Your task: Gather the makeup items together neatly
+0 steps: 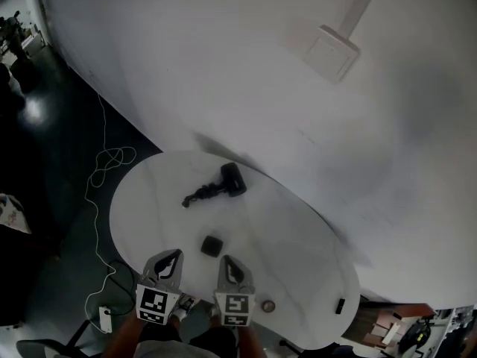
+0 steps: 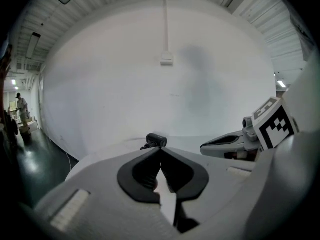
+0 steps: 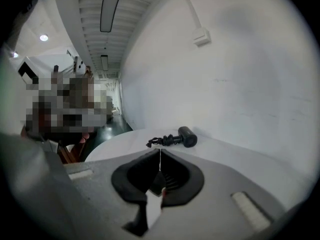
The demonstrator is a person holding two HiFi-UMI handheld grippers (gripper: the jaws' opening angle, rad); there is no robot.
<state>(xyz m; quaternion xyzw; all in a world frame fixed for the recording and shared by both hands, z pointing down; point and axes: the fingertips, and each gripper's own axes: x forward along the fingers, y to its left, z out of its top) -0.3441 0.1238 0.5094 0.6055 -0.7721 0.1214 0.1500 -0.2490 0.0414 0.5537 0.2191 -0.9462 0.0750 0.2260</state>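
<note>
Left gripper (image 1: 173, 253): jaws pressing together, gripping nothing, hanging over the white table (image 1: 298, 237).
Small black block (image 1: 212, 245): lying between both grippers' tips, slightly ahead, untouched.
Black corded cylinder (image 1: 223, 183): lying well beyond both tips.
Right gripper (image 1: 226, 259): jaws meeting, holding nothing.
Small round piece (image 1: 268, 306): sitting right of the right jaws, behind their tips.

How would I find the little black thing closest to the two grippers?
Look at the white oval table. Near its front edge, just ahead of the left gripper and right gripper, lies a small black blocky thing. It has no cord, unlike the bigger black tool farther back, and it is darker than the pale round piece beside the right gripper.
</note>
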